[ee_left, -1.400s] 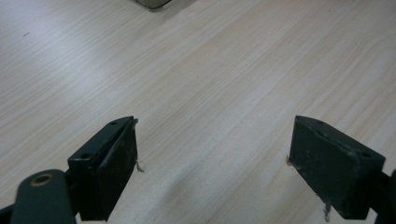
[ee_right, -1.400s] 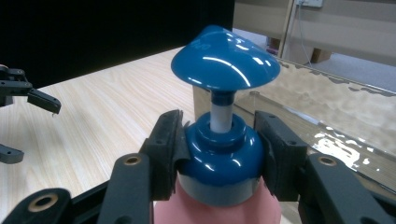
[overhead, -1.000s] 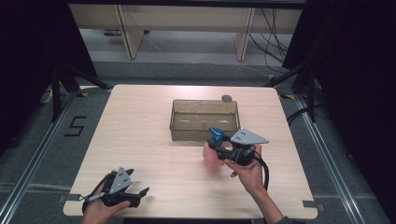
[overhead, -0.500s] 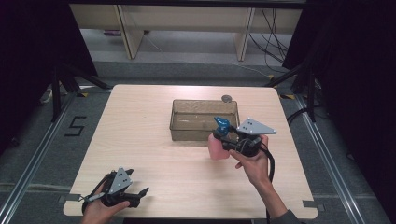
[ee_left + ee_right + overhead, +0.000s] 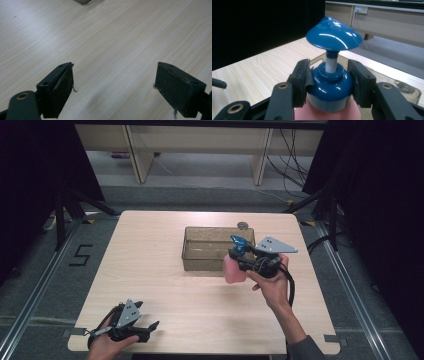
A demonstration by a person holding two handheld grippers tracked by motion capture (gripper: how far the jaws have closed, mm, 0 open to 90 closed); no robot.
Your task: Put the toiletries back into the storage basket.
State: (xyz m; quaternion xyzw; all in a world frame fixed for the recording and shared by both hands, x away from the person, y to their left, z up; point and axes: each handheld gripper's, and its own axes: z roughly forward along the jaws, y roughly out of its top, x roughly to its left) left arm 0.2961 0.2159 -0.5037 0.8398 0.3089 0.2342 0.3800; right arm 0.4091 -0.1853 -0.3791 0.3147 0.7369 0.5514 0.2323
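Pale wood counter carries a clear plastic tub near its far middle. Just beside the tub's near right corner, a pink pump bottle hangs in the right claw, whose jaws pinch the blue collar under the pump head, likely because the neck gives a firmer hold than the body. Low at the counter's near left corner, the left claw rests spread wide, holding nothing, apparently idle.
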